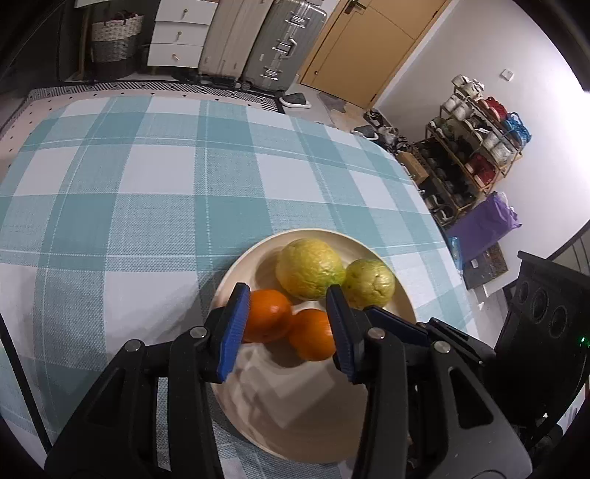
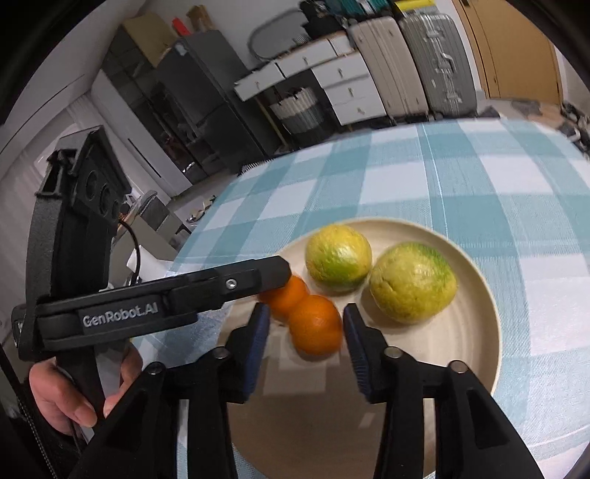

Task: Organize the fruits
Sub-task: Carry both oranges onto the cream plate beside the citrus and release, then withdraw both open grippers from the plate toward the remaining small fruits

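A cream plate [image 1: 295, 423] [image 2: 472, 331] on the checked tablecloth holds two oranges and two yellow-green fruits. In the left wrist view, my left gripper [image 1: 285, 326] is open over the plate, its blue pads [image 1: 233, 331] flanking both oranges [image 1: 267, 315] [image 1: 313, 333]. The yellow-green fruits [image 1: 309, 268] [image 1: 370, 283] lie just beyond. In the right wrist view, my right gripper [image 2: 304, 344] is open, its jaws on either side of the nearer orange [image 2: 315, 324]. The other orange [image 2: 289, 294] sits partly under the left gripper's finger [image 2: 254, 276]. Two yellow-green fruits [image 2: 337, 256] [image 2: 413, 282] lie behind.
The blue-and-white checked tablecloth [image 1: 147, 191] [image 2: 479, 177] covers the table. Suitcases [image 1: 284, 44] and white drawers [image 1: 180, 33] stand beyond the far edge; a shelf of pots [image 1: 475, 147] stands to the right. A hand [image 2: 73, 401] holds the left gripper's handle.
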`<state>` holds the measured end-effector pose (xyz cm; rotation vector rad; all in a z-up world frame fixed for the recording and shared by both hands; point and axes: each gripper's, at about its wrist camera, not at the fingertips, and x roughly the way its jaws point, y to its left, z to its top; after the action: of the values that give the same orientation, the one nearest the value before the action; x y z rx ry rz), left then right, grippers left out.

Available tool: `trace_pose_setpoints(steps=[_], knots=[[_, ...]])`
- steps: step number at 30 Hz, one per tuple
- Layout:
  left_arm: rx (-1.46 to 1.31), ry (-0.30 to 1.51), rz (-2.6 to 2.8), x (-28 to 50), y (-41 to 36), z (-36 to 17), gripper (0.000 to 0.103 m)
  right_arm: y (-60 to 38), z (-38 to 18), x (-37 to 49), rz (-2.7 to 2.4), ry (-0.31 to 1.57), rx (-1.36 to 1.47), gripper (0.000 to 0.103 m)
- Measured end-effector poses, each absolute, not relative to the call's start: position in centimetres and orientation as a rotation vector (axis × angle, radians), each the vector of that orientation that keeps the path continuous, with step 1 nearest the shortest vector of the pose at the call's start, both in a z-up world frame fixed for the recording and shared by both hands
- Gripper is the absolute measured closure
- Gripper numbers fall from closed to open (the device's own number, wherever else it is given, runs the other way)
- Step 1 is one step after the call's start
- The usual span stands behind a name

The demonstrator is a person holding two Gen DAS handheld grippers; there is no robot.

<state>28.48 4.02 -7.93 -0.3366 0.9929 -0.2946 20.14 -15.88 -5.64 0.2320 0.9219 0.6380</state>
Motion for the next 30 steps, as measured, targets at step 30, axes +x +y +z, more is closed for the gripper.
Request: trace_pose_setpoints(steps=[30], knots=[[-0.224, 0.897, -0.208, 17.3, 2.9, -1.7, 0.064, -21.7, 0.3, 12.3, 0.553, 0.772, 0.219, 0.038]])
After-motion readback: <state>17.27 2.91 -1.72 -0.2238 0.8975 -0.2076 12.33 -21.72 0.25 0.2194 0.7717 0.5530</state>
